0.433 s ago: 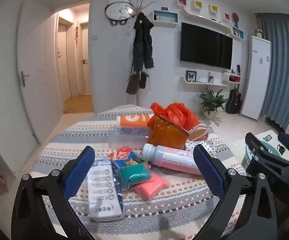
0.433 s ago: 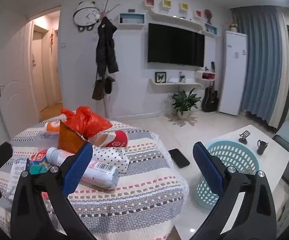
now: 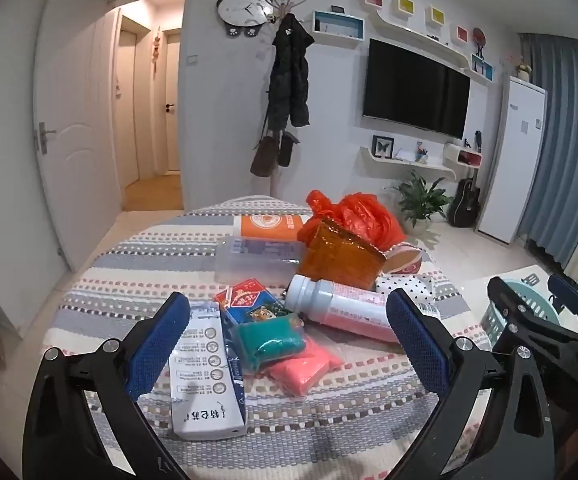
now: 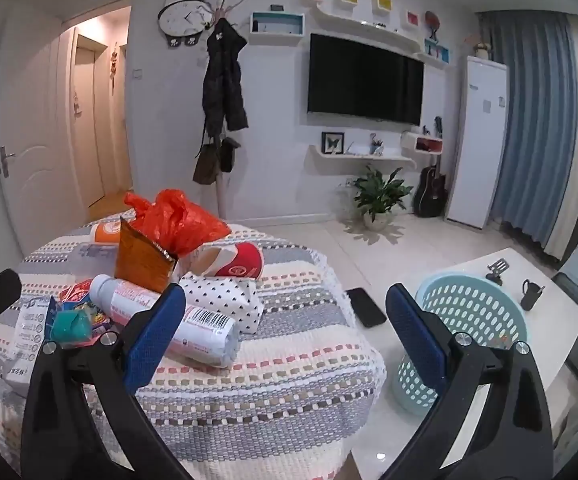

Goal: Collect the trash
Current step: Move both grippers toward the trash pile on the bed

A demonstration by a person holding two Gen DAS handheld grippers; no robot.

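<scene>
My desk [image 3: 137, 280], under its striped cloth, carries the trash heap near its middle, with the pale blue basket [image 4: 469, 320] on the floor to its right. In the heap lie an orange bag [image 3: 353, 216], a pink-and-white bottle [image 3: 345, 306] and a white carton [image 3: 205, 376] (closest to me). My left gripper [image 3: 289, 344] and right gripper [image 4: 285, 332] hover spread wide, holding nothing.

White walls, wall-mounted television [image 3: 415, 90], blue curtains [image 4: 537, 128], pale tiled floor [image 4: 329, 240].
</scene>
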